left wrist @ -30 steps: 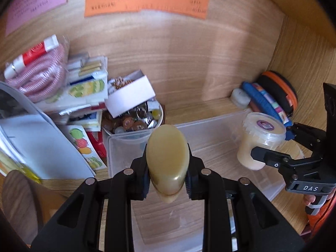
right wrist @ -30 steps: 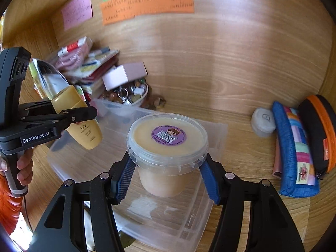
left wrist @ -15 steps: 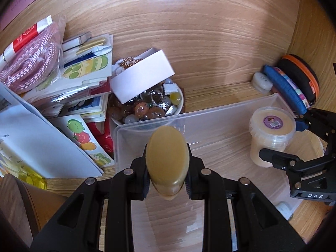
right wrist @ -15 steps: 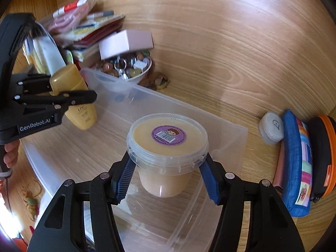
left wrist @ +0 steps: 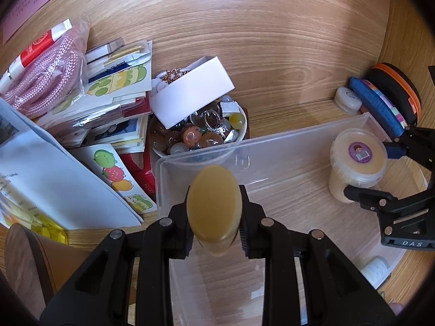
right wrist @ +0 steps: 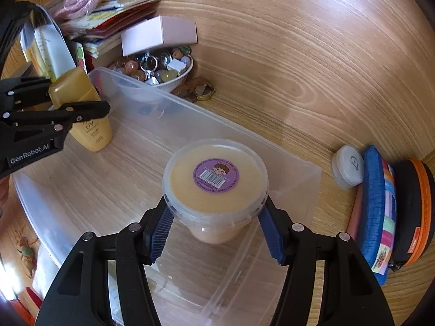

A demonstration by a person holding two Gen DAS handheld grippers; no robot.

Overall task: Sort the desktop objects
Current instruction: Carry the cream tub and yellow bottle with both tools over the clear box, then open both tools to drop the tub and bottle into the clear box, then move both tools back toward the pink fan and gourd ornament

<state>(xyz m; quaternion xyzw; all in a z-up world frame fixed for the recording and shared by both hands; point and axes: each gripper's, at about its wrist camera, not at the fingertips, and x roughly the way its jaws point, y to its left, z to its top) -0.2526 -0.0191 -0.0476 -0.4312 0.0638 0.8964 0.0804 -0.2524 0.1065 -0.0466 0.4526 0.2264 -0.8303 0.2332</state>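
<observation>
Sunscreen bottle [left wrist: 214, 207], amber and capped, sits clenched between the pads of the left gripper [left wrist: 214, 240], hanging over the near left corner of a clear plastic bin [left wrist: 285, 141] on the wooden desk [left wrist: 272, 54]. The bin's far rim runs just in front of a bowl of beads [left wrist: 201, 133] with a white box [left wrist: 191, 91] leaning on it, and papers [left wrist: 54, 168] crowd the bin's left wall, so free room lies only rightward across the bare bin floor. From the right wrist, the right gripper [right wrist: 217, 226] grips a lidded tub [right wrist: 214, 179] of pale paste under its rim, blue pads pressed to both sides, held above the bin's right end near the far wall. The bottle [right wrist: 81, 108] and left gripper [right wrist: 54, 114] show at the opposite end, well apart from the tub. Beyond the bin's right edge stand a small white jar [right wrist: 348, 167] and pencil cases [right wrist: 380, 212], close to the corner.
</observation>
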